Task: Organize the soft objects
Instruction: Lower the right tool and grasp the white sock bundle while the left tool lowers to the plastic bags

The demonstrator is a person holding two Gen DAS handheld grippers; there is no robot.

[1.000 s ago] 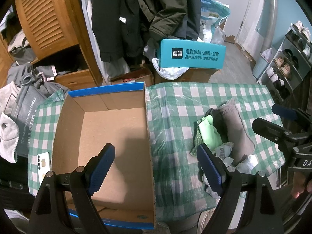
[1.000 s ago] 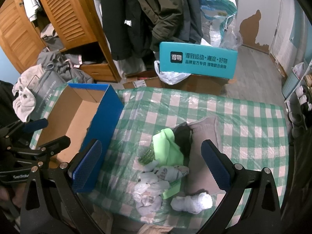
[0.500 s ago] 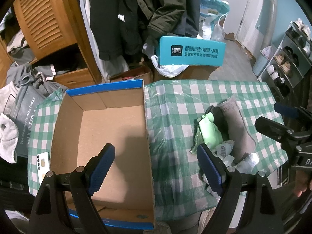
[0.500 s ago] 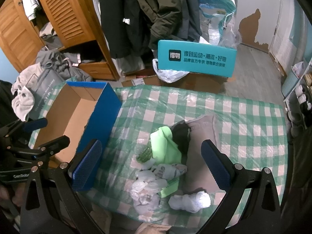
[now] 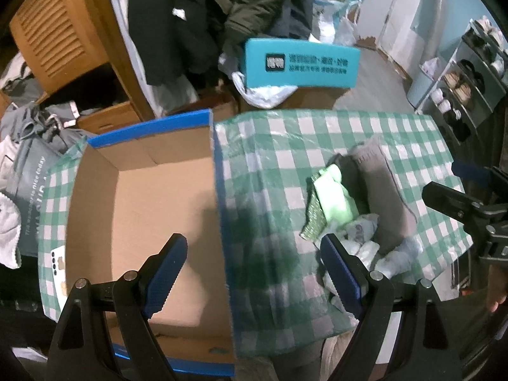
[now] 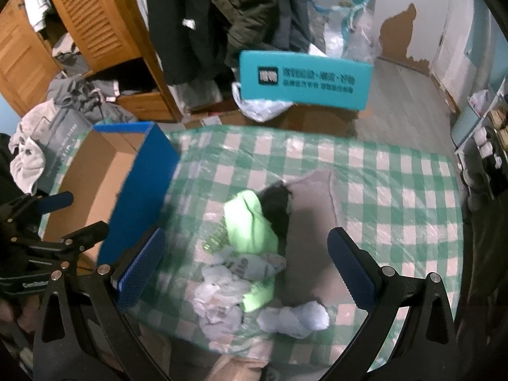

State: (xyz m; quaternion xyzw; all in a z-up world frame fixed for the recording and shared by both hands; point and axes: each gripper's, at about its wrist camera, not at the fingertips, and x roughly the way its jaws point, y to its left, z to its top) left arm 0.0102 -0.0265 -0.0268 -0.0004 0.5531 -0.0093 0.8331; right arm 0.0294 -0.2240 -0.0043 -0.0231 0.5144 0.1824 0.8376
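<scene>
A pile of soft things lies on the green checked tablecloth (image 6: 397,190): a light green cloth (image 6: 250,225), a black item (image 6: 276,206), a grey-brown sock (image 6: 311,231), white patterned socks (image 6: 222,285) and a white rolled sock (image 6: 295,317). The pile also shows in the left wrist view (image 5: 346,203). An open blue cardboard box (image 5: 143,209) stands empty to the left of it. My left gripper (image 5: 254,273) is open, above the box's right wall. My right gripper (image 6: 244,270) is open, hovering over the pile.
A white phone (image 5: 58,263) lies left of the box. A teal box (image 6: 304,79) sits on cartons behind the table. Hanging coats (image 6: 238,9), a wooden wardrobe (image 6: 95,25) and heaped clothes (image 6: 63,111) stand behind. A shoe rack (image 5: 470,76) is at the right.
Both grippers have moved forward and lower toward the table, so the box and the pile look larger. Both stay open. Nothing on the table has moved.
</scene>
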